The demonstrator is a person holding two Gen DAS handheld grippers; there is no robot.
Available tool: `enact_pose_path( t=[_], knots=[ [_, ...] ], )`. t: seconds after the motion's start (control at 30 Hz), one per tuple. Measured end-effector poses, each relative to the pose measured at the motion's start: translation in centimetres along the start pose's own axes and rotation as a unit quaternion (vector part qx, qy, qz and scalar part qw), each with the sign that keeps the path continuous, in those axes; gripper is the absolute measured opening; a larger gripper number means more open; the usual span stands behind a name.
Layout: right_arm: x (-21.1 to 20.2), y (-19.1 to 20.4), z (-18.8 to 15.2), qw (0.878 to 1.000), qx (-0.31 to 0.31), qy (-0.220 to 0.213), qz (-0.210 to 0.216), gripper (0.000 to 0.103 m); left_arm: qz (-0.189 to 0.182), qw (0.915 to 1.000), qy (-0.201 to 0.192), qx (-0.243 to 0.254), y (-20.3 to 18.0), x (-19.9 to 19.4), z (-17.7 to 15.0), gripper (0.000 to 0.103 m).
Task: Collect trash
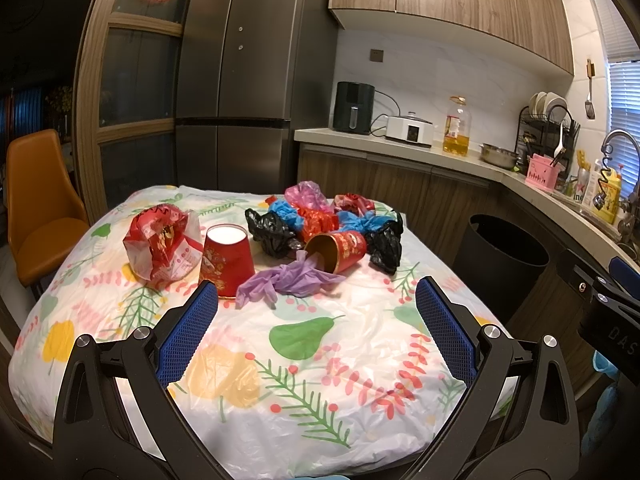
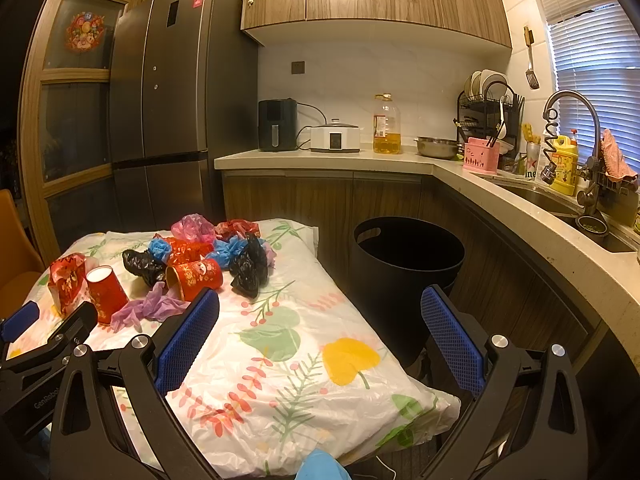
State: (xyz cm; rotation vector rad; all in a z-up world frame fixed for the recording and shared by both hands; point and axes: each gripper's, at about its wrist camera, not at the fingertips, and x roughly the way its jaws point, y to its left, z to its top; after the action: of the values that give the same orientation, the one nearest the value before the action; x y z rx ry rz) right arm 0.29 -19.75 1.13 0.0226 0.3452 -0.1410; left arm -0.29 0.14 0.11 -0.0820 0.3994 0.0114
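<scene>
Trash lies on a table with a floral cover (image 1: 304, 360): an upside-down red paper cup (image 1: 226, 258), a red cup on its side (image 1: 340, 250), a crumpled purple bag (image 1: 288, 280), a red-and-white bag (image 1: 160, 240), and black (image 1: 270, 232), blue and pink bags behind. A black bin (image 1: 504, 264) stands right of the table, also in the right wrist view (image 2: 404, 272). My left gripper (image 1: 316, 300) is open and empty, just short of the purple bag. My right gripper (image 2: 320, 312) is open and empty over the table's right edge, near the bin.
A fridge (image 1: 236, 80) stands behind the table. An orange chair (image 1: 36, 208) is at the left. The counter (image 2: 320, 158) holds an air fryer, a cooker, an oil bottle and a dish rack. A sink (image 2: 560, 200) with a tap is at the right.
</scene>
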Motion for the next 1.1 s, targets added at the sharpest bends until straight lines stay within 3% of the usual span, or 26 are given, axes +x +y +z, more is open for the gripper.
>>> enact_pose_path(
  t=[0.6, 1.03, 1.1],
  knots=[
    [2.0, -0.1, -0.2, 1.0, 0.016, -0.008, 0.019, 0.098, 0.004, 0.9999, 0.002, -0.013, 0.5, 1.8, -0.3, 0.097],
    [7.9, 1.9, -1.0, 0.997, 0.008, 0.017, 0.07, 0.097, 0.046, 0.9982, -0.013, -0.036, 2.8, 5.6, -1.4, 0.096],
    [8.7, 2.0, -1.1, 0.997, 0.01, 0.018, 0.077, 0.094, 0.057, 0.9979, -0.014, -0.029, 2.9, 6.6, -1.6, 0.094]
  ],
)
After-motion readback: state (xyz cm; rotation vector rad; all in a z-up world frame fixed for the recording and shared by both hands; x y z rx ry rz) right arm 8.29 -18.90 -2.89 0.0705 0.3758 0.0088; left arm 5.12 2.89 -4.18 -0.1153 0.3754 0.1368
